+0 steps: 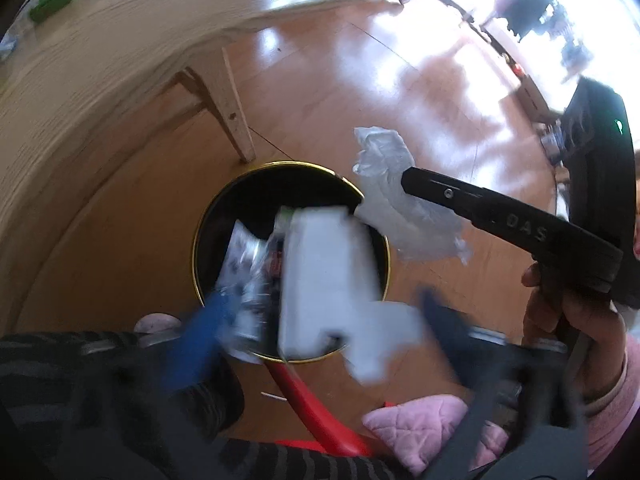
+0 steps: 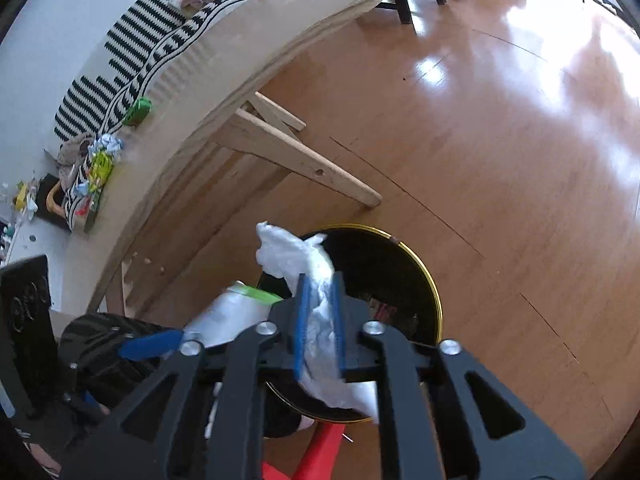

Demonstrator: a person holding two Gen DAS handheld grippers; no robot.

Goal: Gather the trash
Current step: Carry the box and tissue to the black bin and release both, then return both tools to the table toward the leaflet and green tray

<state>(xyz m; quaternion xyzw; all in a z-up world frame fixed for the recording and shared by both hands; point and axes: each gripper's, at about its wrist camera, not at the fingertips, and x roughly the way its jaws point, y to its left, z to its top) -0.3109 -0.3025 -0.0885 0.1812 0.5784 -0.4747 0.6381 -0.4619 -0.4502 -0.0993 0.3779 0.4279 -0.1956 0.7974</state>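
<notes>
- The right gripper (image 2: 320,316) hangs over the near rim of the bin (image 2: 434,292), its blue-padded jaws pinching a crumpled white plastic bag (image 2: 292,252) that sticks out above and below the pads.
- In the left wrist view the same plastic bag (image 1: 404,208) shows held at the tip of the right gripper (image 1: 412,182), just beside the bin's (image 1: 200,216) gold rim.
- The left gripper (image 1: 320,316) is above the bin with its jaws spread wide; a white carton (image 1: 324,276) lies between them, blurred, and whether it touches either pad cannot be told.
- Inside the black bin lie a few wrappers (image 1: 244,256).
- The bin stands on a wooden floor (image 2: 500,160) beside the leg of a pale wooden table (image 2: 256,60).
- More scraps of trash (image 2: 102,160) and a green packet (image 2: 138,111) lie on the table near a striped cloth (image 2: 132,64).
</notes>
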